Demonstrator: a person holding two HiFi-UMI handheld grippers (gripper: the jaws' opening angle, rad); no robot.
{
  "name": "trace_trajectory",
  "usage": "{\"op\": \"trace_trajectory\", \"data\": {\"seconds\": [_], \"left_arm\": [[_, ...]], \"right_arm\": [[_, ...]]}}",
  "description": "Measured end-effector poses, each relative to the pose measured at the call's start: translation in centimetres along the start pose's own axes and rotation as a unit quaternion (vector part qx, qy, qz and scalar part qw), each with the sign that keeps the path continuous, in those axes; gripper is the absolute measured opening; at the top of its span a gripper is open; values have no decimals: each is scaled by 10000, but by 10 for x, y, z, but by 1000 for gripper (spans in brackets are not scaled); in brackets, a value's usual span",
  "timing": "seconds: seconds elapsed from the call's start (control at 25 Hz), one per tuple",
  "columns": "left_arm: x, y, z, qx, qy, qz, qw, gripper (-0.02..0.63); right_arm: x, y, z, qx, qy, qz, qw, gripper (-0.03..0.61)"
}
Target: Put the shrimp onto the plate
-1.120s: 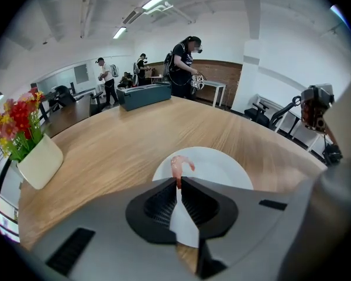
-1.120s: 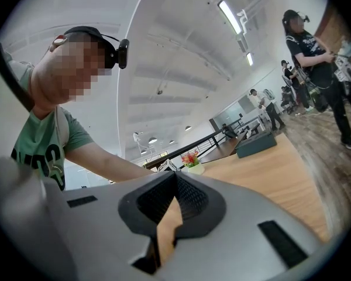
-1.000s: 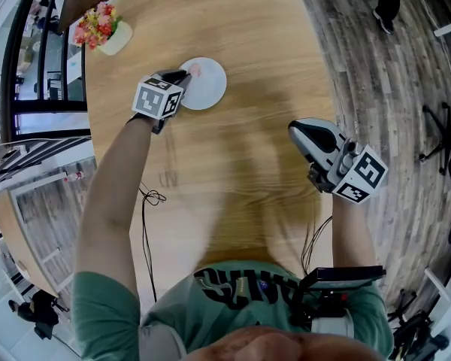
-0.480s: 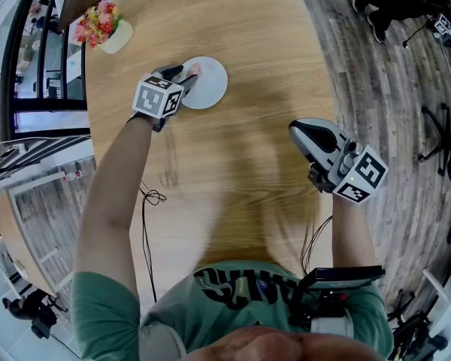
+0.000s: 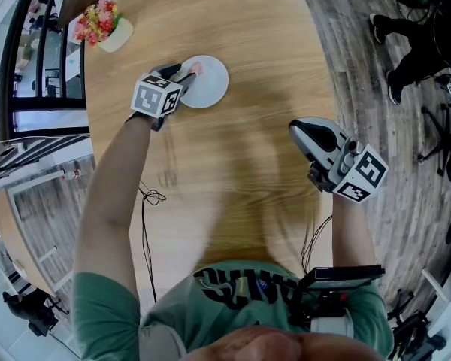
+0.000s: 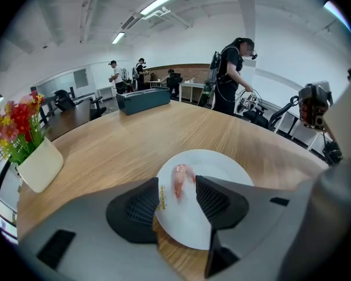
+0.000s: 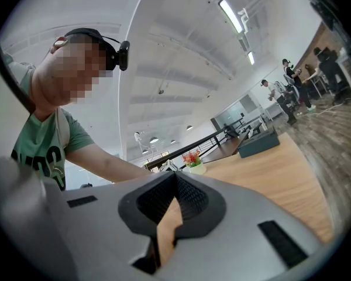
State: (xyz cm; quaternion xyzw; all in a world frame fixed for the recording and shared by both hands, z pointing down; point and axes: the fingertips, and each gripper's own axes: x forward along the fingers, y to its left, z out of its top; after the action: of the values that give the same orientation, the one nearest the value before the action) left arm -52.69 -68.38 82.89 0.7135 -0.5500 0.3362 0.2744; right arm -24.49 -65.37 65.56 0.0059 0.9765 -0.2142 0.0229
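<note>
Now the left tool (image 5: 184, 75) is wide open over the white plate (image 5: 213, 89); its jaws have just been opening. Between them lies the pink shrimp (image 6: 180, 181), and neither pad touches it. In the head view the shrimp rests on the plate near the rim, at about 11 o'clock from the plate's middle. The tool reaches over the rim from 8 o'clock. The right tool (image 5: 295, 130) is at about 4 o'clock from the plate, well apart from it, above the wooden counter (image 5: 255, 43). Its jaws are together and nothing is between them. A flower pot (image 5: 109, 32) stands at 10 o'clock from the plate.
</note>
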Motion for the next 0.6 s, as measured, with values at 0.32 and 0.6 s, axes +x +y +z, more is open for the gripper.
{"op": "trace_trajectory", "data": {"seconds": [0.32,0.6], "left_arm": [[-11,7,6,-223,-292,198,9991,183],[-51,14,7,-570,-759,211,9953,182]], "right_arm": [[5,3,8,-47,65,21,10000,6],[22,24,21,-189,136,82,9997,6]]}}
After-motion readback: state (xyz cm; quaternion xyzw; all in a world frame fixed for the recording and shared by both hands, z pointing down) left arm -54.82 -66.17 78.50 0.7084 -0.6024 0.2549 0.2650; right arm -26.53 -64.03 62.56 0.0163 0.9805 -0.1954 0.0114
